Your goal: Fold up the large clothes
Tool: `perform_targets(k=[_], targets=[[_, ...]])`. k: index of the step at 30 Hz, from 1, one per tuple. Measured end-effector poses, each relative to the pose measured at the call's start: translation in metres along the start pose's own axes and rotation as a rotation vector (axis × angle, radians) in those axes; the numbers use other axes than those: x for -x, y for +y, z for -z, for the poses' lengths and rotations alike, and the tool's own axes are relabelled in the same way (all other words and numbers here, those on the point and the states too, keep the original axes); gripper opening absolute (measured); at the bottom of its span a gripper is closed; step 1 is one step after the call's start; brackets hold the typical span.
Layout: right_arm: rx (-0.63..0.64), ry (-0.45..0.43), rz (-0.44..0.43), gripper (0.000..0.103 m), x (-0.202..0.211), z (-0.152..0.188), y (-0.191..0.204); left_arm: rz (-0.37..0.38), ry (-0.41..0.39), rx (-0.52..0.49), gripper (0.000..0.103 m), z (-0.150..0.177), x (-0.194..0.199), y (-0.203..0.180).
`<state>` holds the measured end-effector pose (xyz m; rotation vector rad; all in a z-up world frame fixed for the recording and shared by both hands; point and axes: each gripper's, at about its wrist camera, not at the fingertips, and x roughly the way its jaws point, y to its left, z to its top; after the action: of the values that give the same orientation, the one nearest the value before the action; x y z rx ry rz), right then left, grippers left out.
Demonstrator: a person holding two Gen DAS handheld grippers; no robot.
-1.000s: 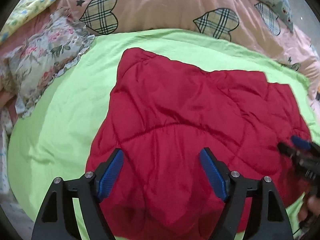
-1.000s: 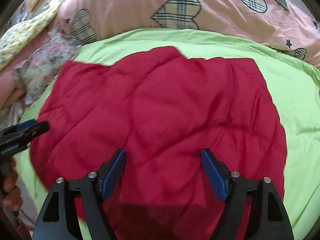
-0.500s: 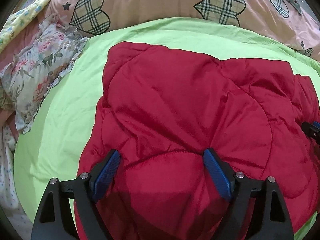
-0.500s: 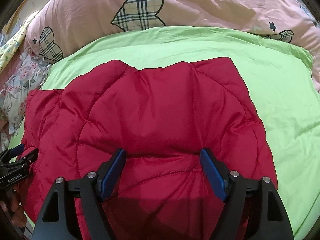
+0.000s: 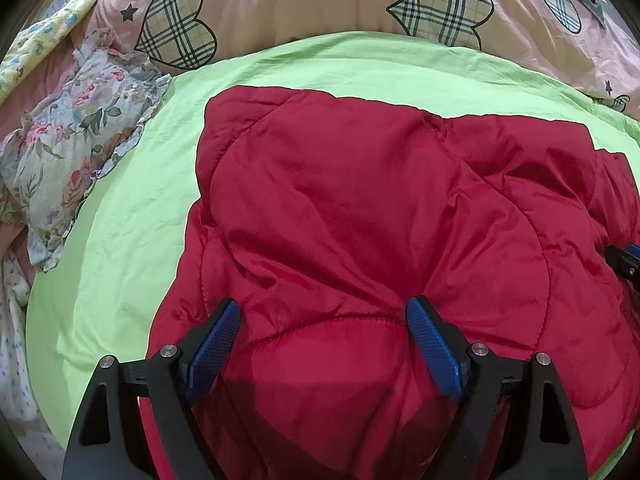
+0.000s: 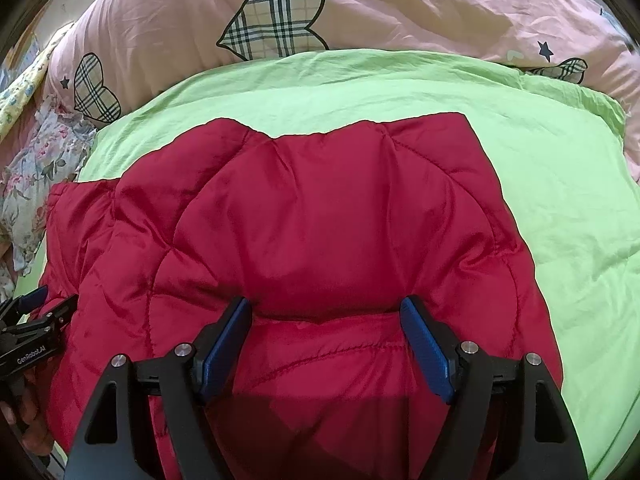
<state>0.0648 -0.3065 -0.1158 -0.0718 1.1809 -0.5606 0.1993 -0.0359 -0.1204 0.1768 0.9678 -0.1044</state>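
Observation:
A red quilted jacket lies spread on the green sheet; it also fills the right wrist view. My left gripper is open, its blue pads low over the jacket's near left part, fabric bulging between them. My right gripper is open the same way over the near right part. The left gripper shows at the left edge of the right wrist view; the right gripper's tip shows at the right edge of the left wrist view.
A pink duvet with plaid hearts lies along the far side, also in the right wrist view. A floral pillow lies at the left. Green sheet lies bare right of the jacket.
Both grippers have come down and forward onto the jacket's near edge. The jacket now fills more of each view and bulges between the open pads.

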Motion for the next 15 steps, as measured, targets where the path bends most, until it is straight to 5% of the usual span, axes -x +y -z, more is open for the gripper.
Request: perform_targets(k=[15], targets=[[0.006, -0.012, 0.01, 0.08, -0.007, 0.003, 0.002, 0.061, -0.034, 0.034, 0.082, 0.016, 0.03, 0.009]])
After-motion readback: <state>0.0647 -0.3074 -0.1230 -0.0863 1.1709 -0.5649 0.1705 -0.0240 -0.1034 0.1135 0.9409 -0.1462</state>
